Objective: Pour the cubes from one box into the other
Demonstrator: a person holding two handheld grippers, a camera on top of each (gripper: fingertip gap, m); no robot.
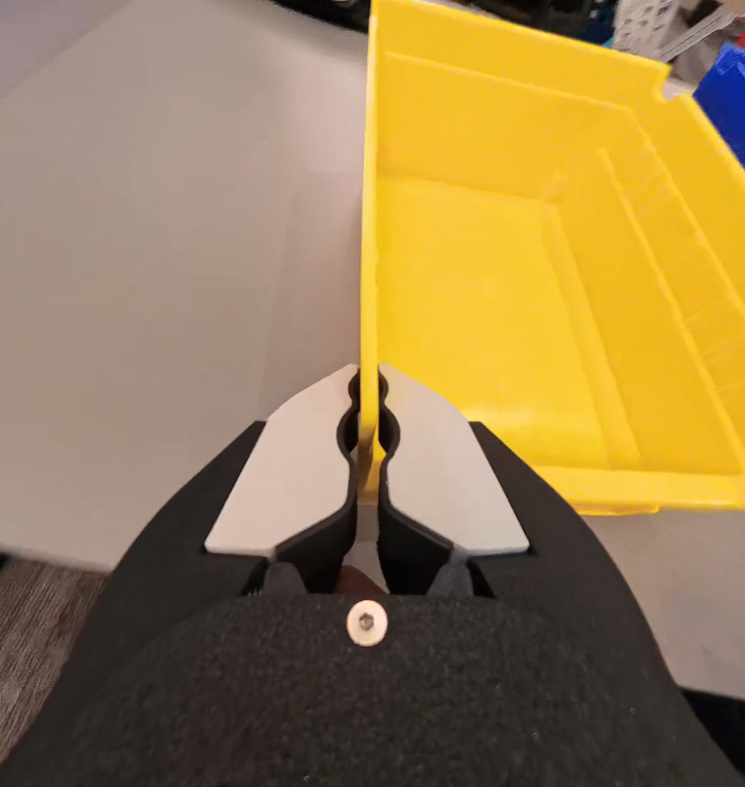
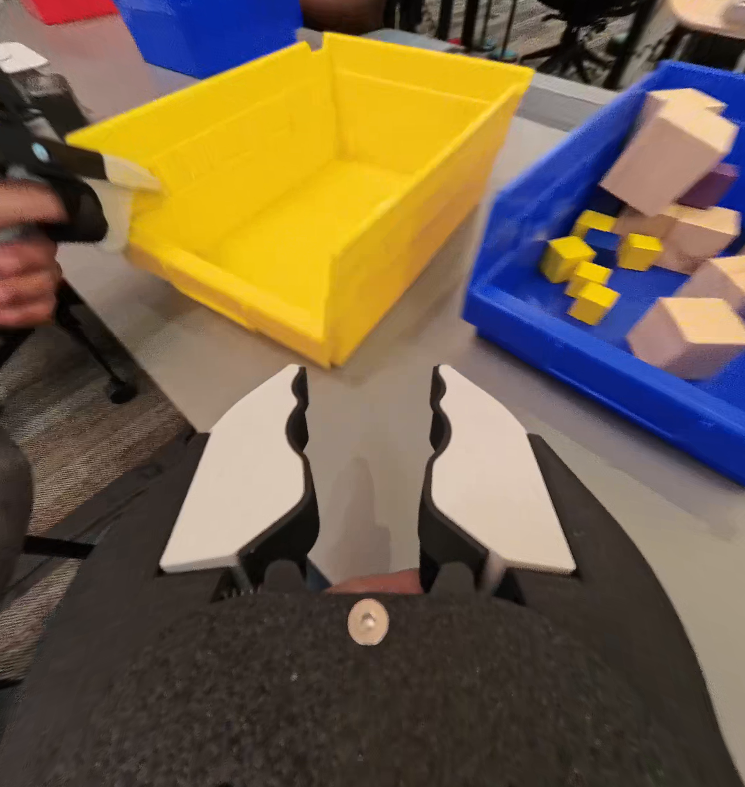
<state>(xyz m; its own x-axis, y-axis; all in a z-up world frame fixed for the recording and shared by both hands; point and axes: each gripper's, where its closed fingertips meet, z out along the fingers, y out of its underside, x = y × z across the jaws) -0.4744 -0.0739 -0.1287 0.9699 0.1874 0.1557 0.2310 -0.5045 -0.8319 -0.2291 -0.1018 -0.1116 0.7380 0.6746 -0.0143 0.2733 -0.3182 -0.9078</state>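
My left gripper (image 1: 369,374) is shut on the side wall of the yellow box (image 1: 511,298), which is empty inside. In the right wrist view the yellow box (image 2: 302,204) stands on the grey table (image 2: 217,340), and the left gripper (image 2: 149,181) clamps its left wall. The blue box (image 2: 617,374) stands to its right and holds several cubes: pale wooden ones (image 2: 690,336), small yellow ones (image 2: 592,298) and a purple one (image 2: 711,185). My right gripper (image 2: 368,379) is open and empty, above the table in front of both boxes.
A second blue bin (image 2: 208,30) stands behind the yellow box; a blue box (image 1: 732,85) also shows in the left wrist view. A person's hand (image 2: 17,264) holds the left gripper. Carpet (image 2: 76,447) lies below the table edge; chairs stand at the back.
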